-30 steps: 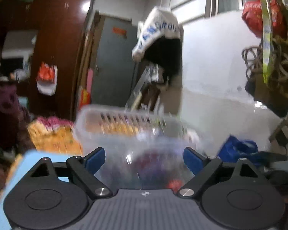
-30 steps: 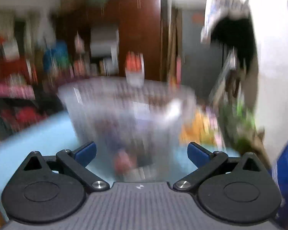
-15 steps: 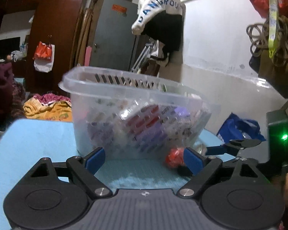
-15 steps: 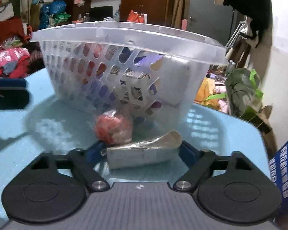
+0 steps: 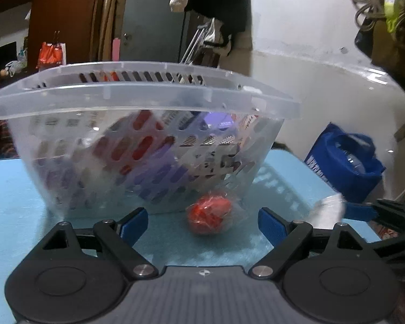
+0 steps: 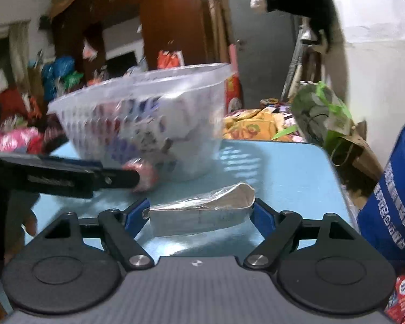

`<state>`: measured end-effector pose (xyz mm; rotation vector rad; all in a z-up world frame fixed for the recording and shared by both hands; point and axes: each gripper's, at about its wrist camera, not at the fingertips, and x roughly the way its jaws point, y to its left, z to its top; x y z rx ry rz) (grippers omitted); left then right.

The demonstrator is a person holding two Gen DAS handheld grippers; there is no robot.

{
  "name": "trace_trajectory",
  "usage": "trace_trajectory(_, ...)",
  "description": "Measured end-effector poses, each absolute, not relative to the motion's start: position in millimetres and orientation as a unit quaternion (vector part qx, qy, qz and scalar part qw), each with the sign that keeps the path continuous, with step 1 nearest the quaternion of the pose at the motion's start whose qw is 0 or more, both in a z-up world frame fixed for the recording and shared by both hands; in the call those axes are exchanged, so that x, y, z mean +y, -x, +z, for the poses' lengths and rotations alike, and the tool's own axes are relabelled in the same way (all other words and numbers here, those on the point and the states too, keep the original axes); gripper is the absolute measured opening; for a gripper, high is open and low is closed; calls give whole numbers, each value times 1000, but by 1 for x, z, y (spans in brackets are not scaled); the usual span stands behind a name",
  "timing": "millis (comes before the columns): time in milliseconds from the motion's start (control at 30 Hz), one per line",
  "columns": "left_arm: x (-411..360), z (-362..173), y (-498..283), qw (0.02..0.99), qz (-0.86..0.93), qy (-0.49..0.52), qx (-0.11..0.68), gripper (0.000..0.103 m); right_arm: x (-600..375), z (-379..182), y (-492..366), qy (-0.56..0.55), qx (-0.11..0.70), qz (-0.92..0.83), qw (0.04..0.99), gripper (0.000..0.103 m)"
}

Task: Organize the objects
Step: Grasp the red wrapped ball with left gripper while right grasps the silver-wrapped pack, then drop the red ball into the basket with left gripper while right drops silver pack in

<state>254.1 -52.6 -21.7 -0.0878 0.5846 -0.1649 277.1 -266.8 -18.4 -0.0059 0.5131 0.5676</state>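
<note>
A clear perforated basket (image 5: 148,100) (image 6: 148,86) holding several packets stands on the light blue table (image 5: 8,202) (image 6: 283,167). A red ball in clear wrap (image 5: 209,216) (image 6: 145,178) lies against the basket's front. My left gripper (image 5: 202,224) is open, and the ball sits just ahead between its fingers, touching neither. In the right wrist view one left finger (image 6: 116,178) reaches beside the ball. My right gripper (image 6: 198,213) is shut on a silver foil packet (image 6: 202,213) (image 5: 329,208), both blue pads pressing its ends, to the right of the ball.
A blue bag (image 5: 345,167) (image 6: 391,189) stands off the table's right edge, with a green and brown paper bag (image 6: 324,113) behind it. Clothes, a wooden wardrobe (image 5: 62,13) and a grey door (image 5: 148,13) fill the back. A hand (image 6: 27,221) shows at lower left.
The left gripper came lower and closer, so the red ball now lies between its fingers. The right gripper closed on the silver packet, then tilted and drew back from the basket.
</note>
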Motion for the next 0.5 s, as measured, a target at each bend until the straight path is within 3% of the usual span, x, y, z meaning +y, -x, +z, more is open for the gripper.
trace_trajectory(200, -73, -33, -273, 941, -69, 26, 330, 87, -275, -17, -278, -19, 237, 272, 932, 83)
trace_trajectory(267, -74, -34, -273, 944, -59, 20, 324, 76, -275, -16, -277, -17, 234, 270, 934, 83)
trace_trajectory(300, -74, -34, -271, 945, -56, 13, 322, 56, -275, -16, -277, -18, 232, 273, 933, 83)
trace_trajectory(333, -72, -34, -269, 947, -52, 4, 318, 52, -276, -17, -276, -19, 231, 274, 933, 83)
trace_trajectory(500, -52, -27, -240, 960, -50, 0, 275, 51, -272, -16, -272, -4, 220, 271, 937, 83)
